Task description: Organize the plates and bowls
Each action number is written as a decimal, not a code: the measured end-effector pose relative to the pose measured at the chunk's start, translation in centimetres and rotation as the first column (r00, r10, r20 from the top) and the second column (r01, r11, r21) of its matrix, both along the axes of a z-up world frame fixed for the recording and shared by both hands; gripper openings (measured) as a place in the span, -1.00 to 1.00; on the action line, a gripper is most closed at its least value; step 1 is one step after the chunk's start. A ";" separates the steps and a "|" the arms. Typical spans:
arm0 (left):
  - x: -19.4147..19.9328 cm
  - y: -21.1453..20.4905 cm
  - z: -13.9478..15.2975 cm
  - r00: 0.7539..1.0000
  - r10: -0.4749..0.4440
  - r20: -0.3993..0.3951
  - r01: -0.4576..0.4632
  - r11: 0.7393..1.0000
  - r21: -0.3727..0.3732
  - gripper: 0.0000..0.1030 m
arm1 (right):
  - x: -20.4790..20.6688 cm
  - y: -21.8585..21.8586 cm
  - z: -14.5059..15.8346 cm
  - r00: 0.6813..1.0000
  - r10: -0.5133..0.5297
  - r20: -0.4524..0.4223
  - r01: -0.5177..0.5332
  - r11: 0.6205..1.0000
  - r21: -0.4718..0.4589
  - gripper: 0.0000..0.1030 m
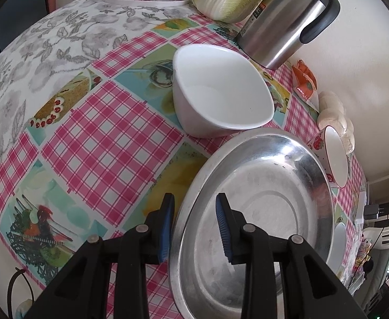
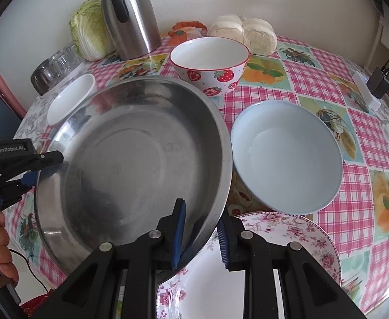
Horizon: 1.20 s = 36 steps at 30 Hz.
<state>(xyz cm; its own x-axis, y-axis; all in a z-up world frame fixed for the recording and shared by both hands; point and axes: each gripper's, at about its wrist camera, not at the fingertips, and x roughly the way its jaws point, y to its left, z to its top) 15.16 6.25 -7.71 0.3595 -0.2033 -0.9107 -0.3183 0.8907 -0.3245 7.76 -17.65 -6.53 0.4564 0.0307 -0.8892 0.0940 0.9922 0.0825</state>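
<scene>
Table covered by pink checked oilcloth against a pale wall, steel basin straddled at its rim by open-jawed left gripper and right gripper, blue bowl set beside it

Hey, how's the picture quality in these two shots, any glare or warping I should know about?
Left wrist view: heavy fisheye bending of the table, dark corners, soft glare on the steel basin rim, sharp focus. Right wrist view: same warping, daylight sheen inside the basin, the glasses at the edge smeared.
</scene>
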 end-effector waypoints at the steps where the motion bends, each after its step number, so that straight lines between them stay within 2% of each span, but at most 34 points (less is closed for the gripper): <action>1: -0.1 0.0 0.1 1.000 -0.005 0.001 0.005 1.000 0.005 -0.35 | 0.0 0.0 0.0 1.000 -0.004 0.000 0.004 1.000 0.002 -0.50; 3: -0.2 -0.1 0.4 1.000 -0.012 0.008 0.012 1.000 0.018 -0.25 | -0.1 -0.3 0.3 1.000 -0.021 0.005 0.021 1.000 0.010 -0.22; 4: -0.2 -0.2 0.6 1.000 -0.015 0.014 0.014 1.000 0.026 -0.19 | -0.1 -0.4 0.5 0.999 -0.031 0.011 0.030 0.999 0.009 -0.17; 10: -0.4 -0.7 2.4 0.997 -0.038 0.062 0.030 0.993 0.117 -0.06 | -0.6 -0.8 1.9 0.996 -0.060 0.070 0.059 0.998 0.009 -0.16; 16: -0.7 -2.9 4.1 0.985 -0.137 0.104 0.105 0.956 0.273 0.19 | -0.9 -1.5 3.1 0.986 -0.112 0.123 0.114 0.994 -0.006 -0.04; 18: -0.8 -3.9 4.5 0.978 -0.183 0.104 0.140 0.935 0.326 0.37 | -1.0 -1.8 3.5 0.981 -0.126 0.147 0.128 0.992 -0.004 0.21; 20: -0.9 -5.0 4.6 0.968 -0.231 0.101 0.179 0.913 0.367 0.45 | -1.1 -2.0 3.9 0.977 -0.134 0.167 0.137 0.991 -0.007 0.30; 24: -1.0 -6.2 4.4 0.956 -0.283 0.081 0.230 0.890 0.393 0.55 | -1.3 -2.5 4.3 0.970 -0.156 0.185 0.159 0.987 0.002 0.50; 27: -1.0 -6.7 4.3 0.954 -0.292 0.074 0.237 0.878 0.416 0.71 | -1.4 -3.1 4.3 0.966 -0.173 0.192 0.173 0.985 0.015 0.56; 28: -1.1 -6.7 4.2 0.953 -0.293 0.076 0.236 0.878 0.417 0.75 | -1.5 -3.3 4.3 0.965 -0.179 0.193 0.178 0.984 0.020 0.57; 30: -1.2 -6.8 4.2 0.952 -0.296 0.079 0.239 0.878 0.415 0.76 | -1.5 -3.6 4.2 0.963 -0.190 0.191 0.187 0.982 0.032 0.76; 33: -1.3 -7.2 4.2 0.951 -0.299 0.081 0.239 0.876 0.420 0.81 | -1.6 -3.8 4.3 0.959 -0.203 0.197 0.198 0.979 0.042 0.90; 35: -1.4 -7.2 4.2 0.949 -0.301 0.089 0.239 0.876 0.420 0.99 | -1.7 -3.9 4.3 0.957 -0.207 0.205 0.204 0.978 0.037 1.00; 36: -1.5 -7.3 4.3 0.947 -0.304 0.101 0.236 0.876 0.421 0.99 | -1.8 -4.0 4.4 0.956 -0.207 0.209 0.204 0.978 0.034 1.00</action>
